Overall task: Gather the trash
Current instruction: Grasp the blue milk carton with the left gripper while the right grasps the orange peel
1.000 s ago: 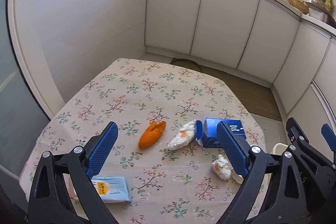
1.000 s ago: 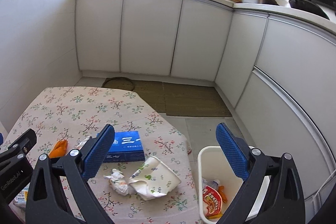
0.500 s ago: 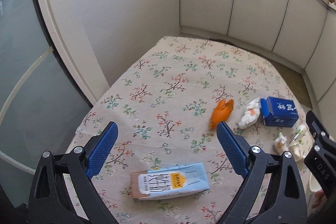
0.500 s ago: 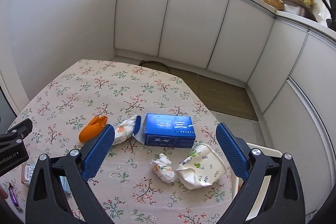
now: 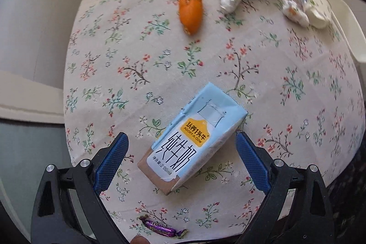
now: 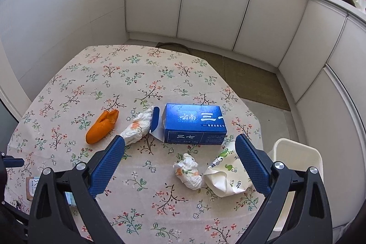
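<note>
The left gripper (image 5: 180, 153) is hovering with its jaws spread wide around a light-blue milk carton (image 5: 193, 141) lying on the floral tablecloth (image 5: 128, 54), not touching it. The right gripper (image 6: 179, 161) is hanging open above a crumpled tissue (image 6: 188, 170) and crushed paper cup (image 6: 225, 174), beside a blue box (image 6: 194, 127), orange peel (image 6: 101, 126) and a white bin (image 6: 297, 152).
</note>
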Demonstrator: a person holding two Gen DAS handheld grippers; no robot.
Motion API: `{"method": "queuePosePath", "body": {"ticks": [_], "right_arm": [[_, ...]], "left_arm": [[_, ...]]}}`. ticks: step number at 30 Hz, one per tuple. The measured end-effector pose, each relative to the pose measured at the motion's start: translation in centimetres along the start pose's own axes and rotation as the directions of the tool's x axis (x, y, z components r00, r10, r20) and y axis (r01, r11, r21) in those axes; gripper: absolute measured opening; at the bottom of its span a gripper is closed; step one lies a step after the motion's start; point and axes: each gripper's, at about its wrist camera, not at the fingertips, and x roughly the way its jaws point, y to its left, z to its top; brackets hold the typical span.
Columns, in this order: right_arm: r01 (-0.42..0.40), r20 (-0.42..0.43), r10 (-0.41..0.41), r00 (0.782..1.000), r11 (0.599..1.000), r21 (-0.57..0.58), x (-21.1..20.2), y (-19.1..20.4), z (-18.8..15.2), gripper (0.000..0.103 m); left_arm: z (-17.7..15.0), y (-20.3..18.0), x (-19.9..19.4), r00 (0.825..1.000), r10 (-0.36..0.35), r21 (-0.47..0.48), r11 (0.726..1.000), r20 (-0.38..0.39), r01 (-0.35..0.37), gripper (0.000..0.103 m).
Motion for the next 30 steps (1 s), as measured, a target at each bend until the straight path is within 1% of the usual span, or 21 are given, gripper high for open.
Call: {"method": "queuePosePath", "body": {"ticks": [3,6,8,9,10,12,13,16,18,19,21,24,27,29,30], "right_arm": [[0.001,-0.027,-0.001,1.000,1.000,0.000,0.7,-0.3,0.0,0.094],[0.002,-0.046,-0.003,0.999,1.000,-0.017,1.3,-0.3,-0.1,0.094],[-0.001,-0.058,-0.001,0.998,0.999,-0.033,1.7,-0.1,-0.1,0.094],[-0.003,-0.064,0.001,0.998,0.999,-0.045,1.9,0.1,-0.2,0.094],[-0.007,-0.070,0.003,0.998,0.998,-0.057,2.1,0.4,-0.2,0.094],[-0.018,-0.080,0.012,0.997,0.997,-0.078,2.5,0.9,-0.2,0.094],[-0.023,-0.083,0.016,0.996,0.996,-0.087,2.7,1.2,-0.1,0.094],[-0.038,-0.089,0.029,0.996,0.994,-0.105,3.1,2.0,0.1,0.094],[-0.062,-0.099,0.052,0.994,0.992,-0.106,3.5,2.6,0.4,0.094],[-0.073,-0.105,0.062,0.993,0.992,-0.105,3.6,2.9,0.5,0.094],[-0.097,-0.118,0.085,0.989,0.990,-0.101,3.8,3.6,0.9,0.094],[-0.089,-0.120,0.076,0.990,0.990,-0.108,4.2,5.2,1.6,0.094],[-0.101,-0.139,0.090,0.986,0.992,-0.075,5.3,7.4,2.6,0.094],[-0.112,-0.185,0.102,0.977,0.993,-0.043,6.6,9.3,3.1,0.094],[-0.113,-0.204,0.103,0.973,0.993,-0.036,7.1,10.1,3.1,0.094]], "left_arm": [[0.4,-0.6,1.1,1.000,-0.011,0.086,0.996,-0.015,0.013,0.091],[0.6,-0.5,2.2,0.999,-0.025,0.118,0.993,-0.023,0.028,0.091],[0.6,-0.5,3.0,0.999,-0.030,0.135,0.990,-0.030,0.034,0.088],[0.5,-0.6,3.4,0.999,-0.037,0.145,0.989,-0.032,0.041,0.083],[0.4,-0.6,3.7,0.998,-0.052,0.151,0.987,-0.037,0.057,0.075],[0.2,-0.4,3.9,0.994,-0.103,0.140,0.984,-0.028,0.106,0.069],[0.1,-0.2,3.8,0.993,-0.119,0.136,0.983,-0.020,0.120,0.063],[-0.2,0.0,3.7,0.987,-0.159,0.123,0.980,-0.007,0.159,0.056],[-0.5,0.3,3.5,0.986,-0.169,0.112,0.979,0.005,0.167,0.055],[-0.6,0.5,3.4,0.985,-0.172,0.098,0.981,0.013,0.170,0.055],[-0.8,1.3,2.8,0.984,-0.171,0.040,0.985,0.043,0.169,0.055],[-0.7,4.0,1.1,0.984,-0.132,-0.094,0.985,0.117,0.143,0.055],[-1.0,7.1,-1.8,0.973,-0.055,-0.254,0.961,0.223,0.113,0.055],[-1.1,8.7,-3.8,0.960,0.030,-0.329,0.942,0.277,0.065,0.055],[-1.1,9.5,-4.8,0.951,0.059,-0.363,0.930,0.305,0.058,0.055]]}}
